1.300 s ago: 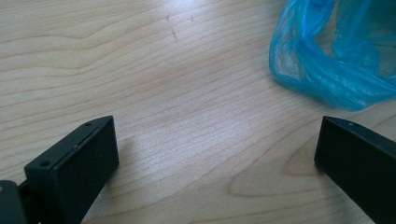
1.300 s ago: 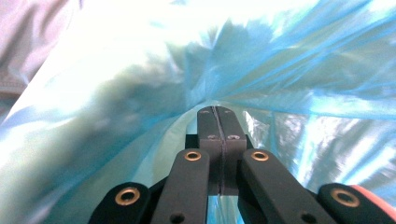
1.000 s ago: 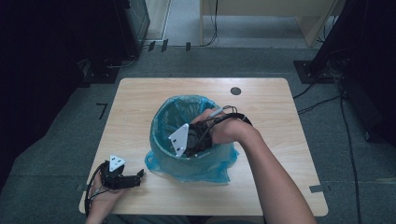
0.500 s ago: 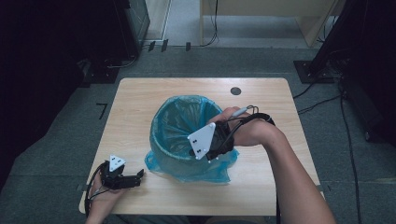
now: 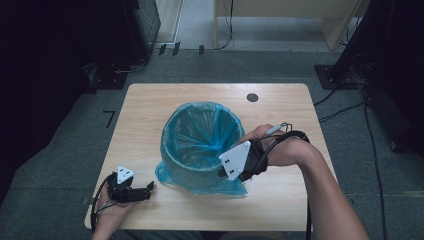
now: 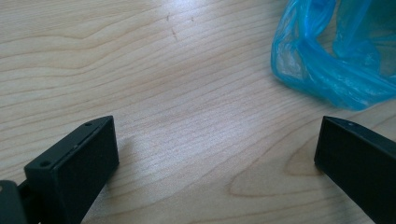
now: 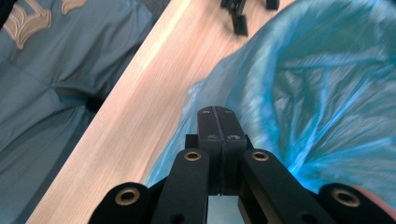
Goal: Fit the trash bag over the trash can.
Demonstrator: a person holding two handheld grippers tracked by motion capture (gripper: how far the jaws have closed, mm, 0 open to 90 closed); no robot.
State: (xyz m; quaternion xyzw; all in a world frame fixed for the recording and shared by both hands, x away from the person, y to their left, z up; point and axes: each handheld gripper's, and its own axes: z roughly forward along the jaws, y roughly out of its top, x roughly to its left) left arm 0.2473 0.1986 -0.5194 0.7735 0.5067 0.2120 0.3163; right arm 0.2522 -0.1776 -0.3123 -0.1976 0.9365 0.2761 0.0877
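The right gripper (image 5: 226, 174) has been drawn out of the bin (image 5: 200, 137) toward the right and is now held over the near right rim, jaws shut together with nothing between them. The blue bag (image 5: 202, 182) lines the bin at mid-surface, its skirt spilling near-side. Lining is judged largely done. The left gripper (image 5: 148, 188) rests open on the surface (image 5: 150, 105), close to the near left edge; ample room remains far and right.
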